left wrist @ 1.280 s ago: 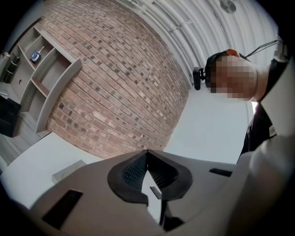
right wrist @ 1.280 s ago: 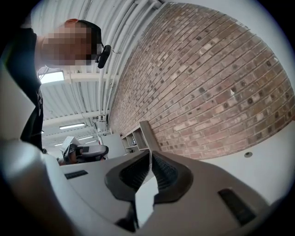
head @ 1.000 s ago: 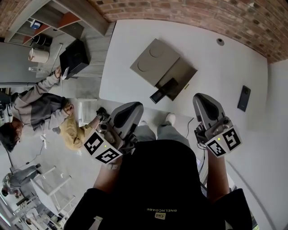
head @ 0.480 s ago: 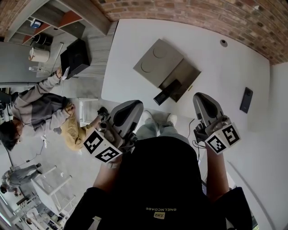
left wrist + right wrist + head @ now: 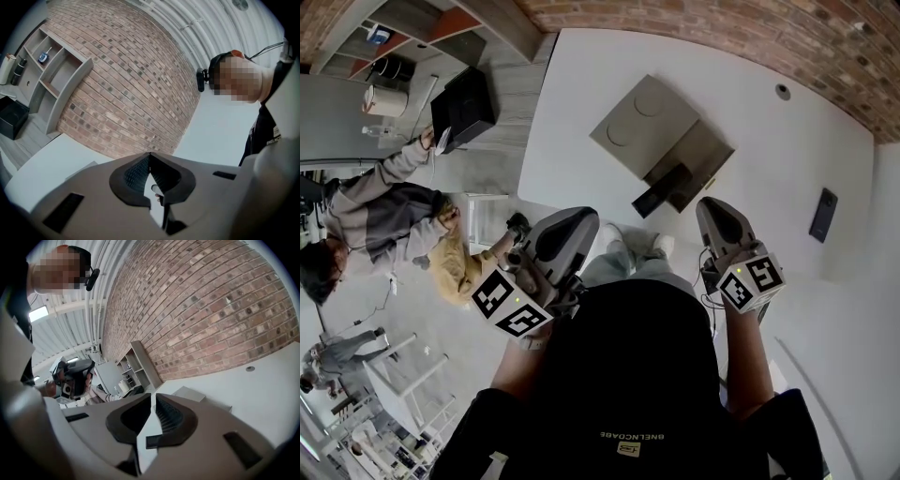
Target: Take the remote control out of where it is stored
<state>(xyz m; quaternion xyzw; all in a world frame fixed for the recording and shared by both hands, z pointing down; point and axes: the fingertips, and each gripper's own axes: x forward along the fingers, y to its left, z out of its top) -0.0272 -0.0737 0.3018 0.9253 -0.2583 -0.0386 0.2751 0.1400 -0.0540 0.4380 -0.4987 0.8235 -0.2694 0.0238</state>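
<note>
The remote control [image 5: 662, 190] is a slim black bar. It lies aslant at the near edge of the darker, opened part of a flat tan case [image 5: 643, 120], whose lid bears two round marks. The case sits on the white worktop [image 5: 750, 122], toward its far left.

There is one case with one remote in it. One more dark slim slab [image 5: 823, 214] lies flat on the worktop, well to the right of the case; what it is I cannot tell. One small round fitting [image 5: 782, 91] sits in the worktop near the brick wall.

There are two claws, both on the near side, well short of the case. The left claw [image 5: 578, 221] [image 5: 150, 157] is clenched, its pads meeting at the tip with nothing between them. The right claw [image 5: 713, 206] [image 5: 153, 399] is clenched too, with only a sliver of a gap between its pads, and it is empty. It points toward the case.
</note>
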